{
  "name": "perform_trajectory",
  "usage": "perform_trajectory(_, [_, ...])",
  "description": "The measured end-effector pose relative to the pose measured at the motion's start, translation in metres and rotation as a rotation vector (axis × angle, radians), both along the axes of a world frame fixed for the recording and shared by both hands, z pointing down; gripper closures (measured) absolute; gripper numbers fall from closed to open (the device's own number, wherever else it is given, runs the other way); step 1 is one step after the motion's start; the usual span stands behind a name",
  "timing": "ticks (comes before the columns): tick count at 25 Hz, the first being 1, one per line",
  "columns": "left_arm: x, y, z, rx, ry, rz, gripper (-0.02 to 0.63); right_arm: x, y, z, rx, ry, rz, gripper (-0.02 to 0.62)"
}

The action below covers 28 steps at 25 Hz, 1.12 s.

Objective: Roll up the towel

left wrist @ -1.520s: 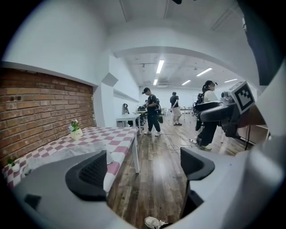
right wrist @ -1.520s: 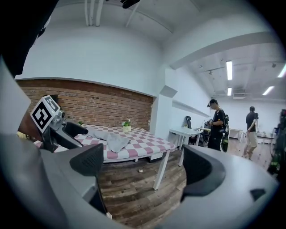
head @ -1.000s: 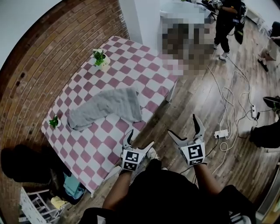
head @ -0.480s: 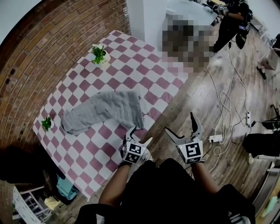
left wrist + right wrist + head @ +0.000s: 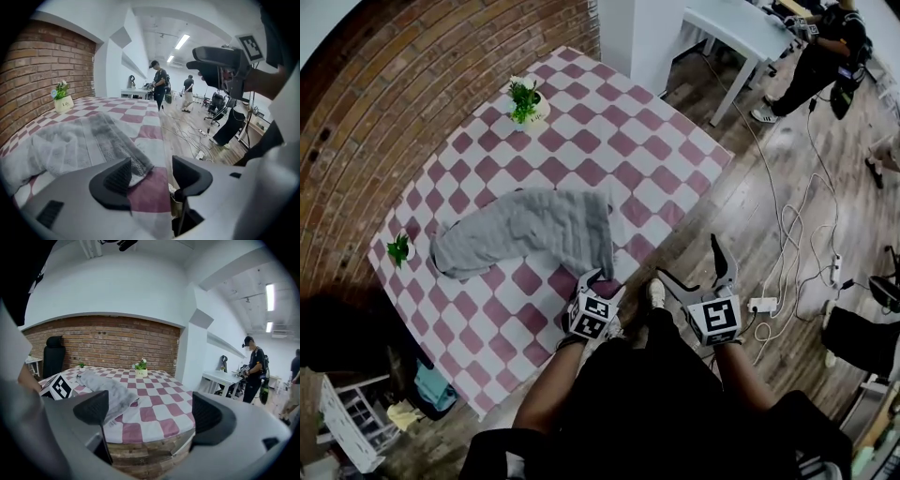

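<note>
On table: towel; far pot, left pot planted.

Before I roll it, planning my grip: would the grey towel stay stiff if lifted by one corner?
Probably floppy: the grey towel lies crumpled and bent on the checked tablecloth, so a lifted corner would likely drape. Its ribbed pile suggests little slipping. Pushing would probably bunch it.
</note>
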<state>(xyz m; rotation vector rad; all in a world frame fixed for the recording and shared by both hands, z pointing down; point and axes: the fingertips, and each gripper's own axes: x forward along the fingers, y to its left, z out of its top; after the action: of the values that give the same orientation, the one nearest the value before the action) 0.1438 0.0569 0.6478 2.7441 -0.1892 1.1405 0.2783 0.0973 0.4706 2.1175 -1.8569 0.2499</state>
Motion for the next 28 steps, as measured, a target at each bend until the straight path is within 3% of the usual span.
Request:
perform_trajectory(15, [0.000,-0.015,0.009,0.043,-0.127,-0.135,0.511,0.039,-0.063,0.009,-0.017,-0.091,-0.205,0.040])
perform_trajectory(19, [-0.001,-0.018,0.004,0.094,-0.152,-0.179,0.577,0.045,-0.076,0.011,-0.012,-0.110,-0.259,0.048])
perform_trajectory(25, [-0.004,-0.026,-0.017,0.142,-0.138,-0.271,0.583,0.048,-0.093,0.017,-0.021,-0.142,-0.364,0.074])
perform_trajectory(28, [-0.006,-0.033,-0.039,0.193,-0.124,-0.342,0.583,0.038,-0.095,0.024,-0.037,-0.141,-0.470,0.080])
